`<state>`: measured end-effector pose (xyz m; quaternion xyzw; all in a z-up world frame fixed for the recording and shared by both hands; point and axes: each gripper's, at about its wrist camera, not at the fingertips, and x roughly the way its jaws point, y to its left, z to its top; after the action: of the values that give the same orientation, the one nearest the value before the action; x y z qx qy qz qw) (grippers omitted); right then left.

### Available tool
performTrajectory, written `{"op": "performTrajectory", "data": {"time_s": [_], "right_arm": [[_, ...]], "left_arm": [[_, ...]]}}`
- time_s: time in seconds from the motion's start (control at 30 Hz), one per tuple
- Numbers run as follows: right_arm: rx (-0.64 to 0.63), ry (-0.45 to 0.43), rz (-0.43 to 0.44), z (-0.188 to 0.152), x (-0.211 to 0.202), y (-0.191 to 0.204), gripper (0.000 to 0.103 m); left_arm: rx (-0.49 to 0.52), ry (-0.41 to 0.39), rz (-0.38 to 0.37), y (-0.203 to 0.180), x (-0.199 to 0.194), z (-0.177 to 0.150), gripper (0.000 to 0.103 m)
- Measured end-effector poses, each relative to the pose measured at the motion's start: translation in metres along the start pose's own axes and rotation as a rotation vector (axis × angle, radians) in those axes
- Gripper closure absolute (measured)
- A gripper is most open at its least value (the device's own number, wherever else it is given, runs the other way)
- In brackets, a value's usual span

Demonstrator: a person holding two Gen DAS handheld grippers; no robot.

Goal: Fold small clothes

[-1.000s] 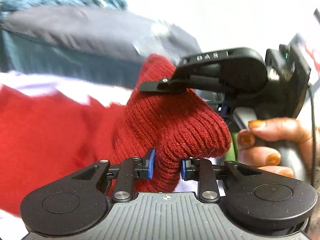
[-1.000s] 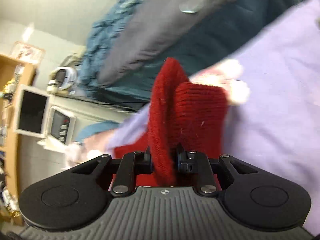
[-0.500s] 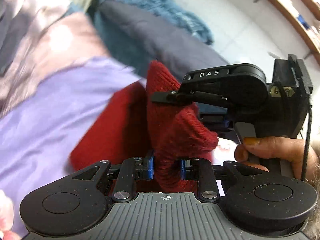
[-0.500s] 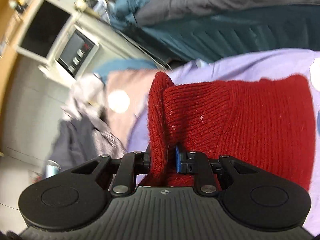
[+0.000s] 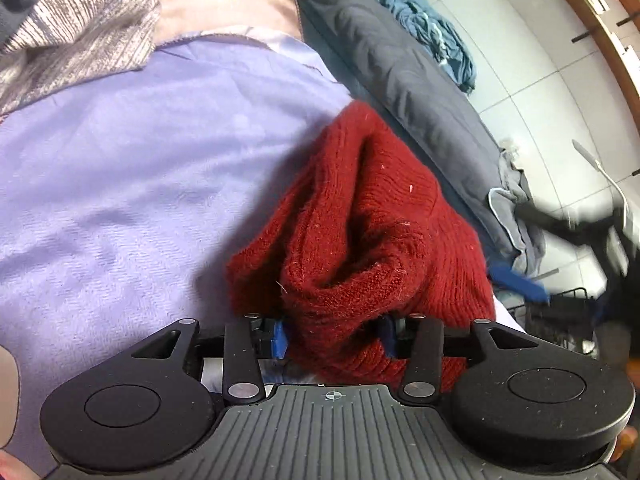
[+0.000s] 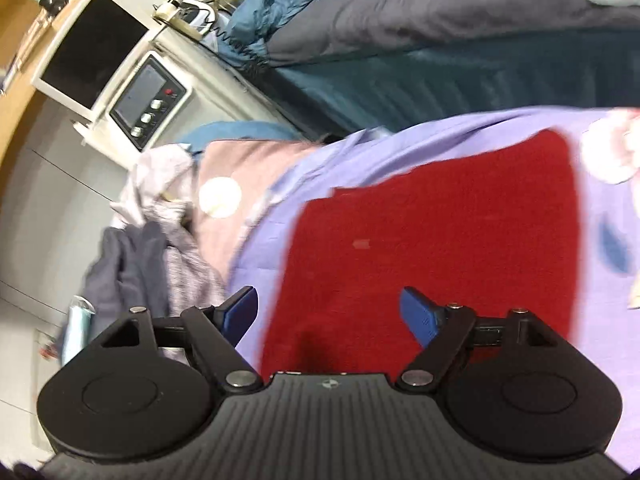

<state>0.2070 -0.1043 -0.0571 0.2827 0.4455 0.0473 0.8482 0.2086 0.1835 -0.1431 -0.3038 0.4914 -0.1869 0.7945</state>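
In our left claw (image 5: 334,338) a bunched fold of the dark red ribbed-knit garment (image 5: 360,240) sits between the two blue-padded fingers (image 5: 279,339), which press in on the wool from both sides, so this claw is clamped on the knit. The gathered cloth rises in a rumpled peak just ahead of the claw and stands over the pale lilac fleece blanket (image 5: 140,168), which serves as our landmark. Beyond the blanket's far edge lies a long dark grey padded cushion (image 5: 400,56), and past that a crumpled blue cloth (image 5: 432,12) on the white tiled floor (image 5: 520,60). At the blanket's far left corner lies a striped grey-and-white cloth (image 5: 80,28). Our right claw (image 6: 329,314) has its blue fingers (image 6: 240,310) spread wide apart with nothing between them; it hangs above the same red knit garment (image 6: 440,240), whose flat part lies spread on the lilac blanket (image 6: 360,152). This view is blurred. Left of the blanket we see a heap of grey clothing (image 6: 140,256), and beyond that a white appliance with a small screen and round knobs (image 6: 148,100).
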Motion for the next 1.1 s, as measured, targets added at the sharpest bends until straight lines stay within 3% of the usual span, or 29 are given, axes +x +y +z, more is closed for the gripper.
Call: {"op": "performTrajectory", "data": {"time_s": [0.2,0.33,0.47,0.53,0.63,0.7,0.8,0.87,0.93,1.0,1.1], "right_arm": [[0.122,-0.029,-0.082,-0.019,-0.048,-0.065,0.020],[0.177,-0.008,-0.117,-0.045,-0.068,-0.097,0.016],[0.269,0.006,-0.082,-0.071,-0.077,-0.124,0.016],[0.340,0.007,-0.050,-0.081,-0.075,-0.133,0.015],[0.458,-0.005,0.028,-0.089,-0.069,-0.142,0.015],[0.515,-0.018,0.096,-0.090,-0.063,-0.143,0.014],[0.551,-0.022,0.151,-0.088,-0.052,-0.142,0.011],[0.541,-0.004,0.149,-0.084,-0.042,-0.139,0.011],[0.529,0.019,0.149,-0.080,-0.032,-0.136,0.011],[0.521,0.033,0.147,-0.078,-0.023,-0.134,0.011],[0.526,0.041,0.141,-0.075,-0.016,-0.134,0.011]], "left_arm": [[0.035,0.031,0.033,0.004,-0.013,-0.001,0.000],[0.056,-0.031,0.144,0.003,-0.042,0.000,0.000],[0.084,-0.046,0.185,0.008,-0.062,0.006,0.000],[0.024,-0.084,0.161,0.016,-0.072,0.016,0.000],[-0.122,-0.109,0.003,0.033,-0.082,0.033,0.000],[-0.123,-0.104,-0.052,0.031,-0.081,0.045,0.000],[-0.022,-0.057,-0.085,0.009,-0.063,0.059,0.000],[0.031,0.030,-0.111,-0.006,-0.039,0.064,0.000],[0.109,0.117,-0.089,-0.020,-0.015,0.065,0.000],[0.203,0.155,-0.022,-0.030,0.005,0.066,0.000],[0.227,0.207,-0.011,-0.028,0.021,0.068,0.000]]}}
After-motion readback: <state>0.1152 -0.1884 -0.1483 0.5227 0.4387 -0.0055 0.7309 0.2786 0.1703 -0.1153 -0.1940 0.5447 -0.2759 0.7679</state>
